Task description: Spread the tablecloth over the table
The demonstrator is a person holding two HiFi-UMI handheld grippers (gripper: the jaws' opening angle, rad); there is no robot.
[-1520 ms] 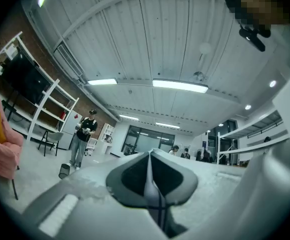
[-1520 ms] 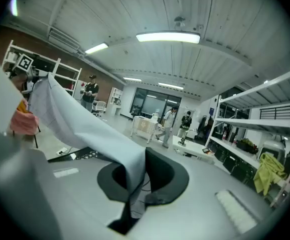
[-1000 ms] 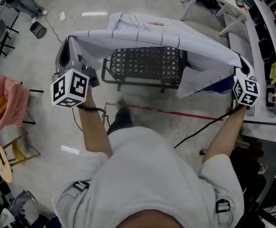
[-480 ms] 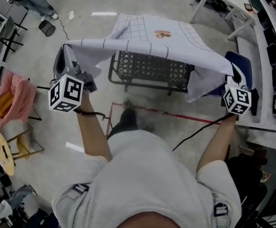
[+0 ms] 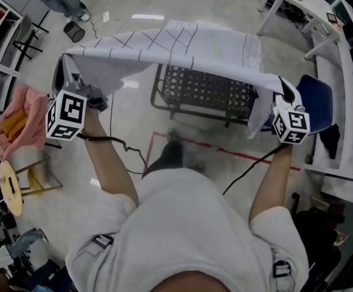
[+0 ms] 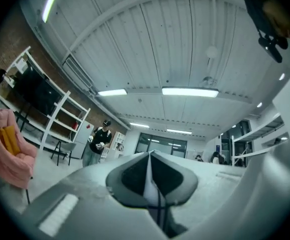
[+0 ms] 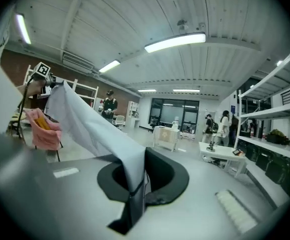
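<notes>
— Above the black mesh table point(image 5: 204, 93), where is the tablecloth point(image 5: 182, 47)?
— Held up, stretched between left gripper point(image 6: 150, 184) and right gripper point(image 7: 137, 184); each clamps its edge.

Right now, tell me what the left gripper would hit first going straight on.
Apart from the tablecloth pinched in its jaws, the left gripper would likely meet nothing nearby: it points up and across open room. A standing person is far off, left of that line; depth is unclear.
</notes>
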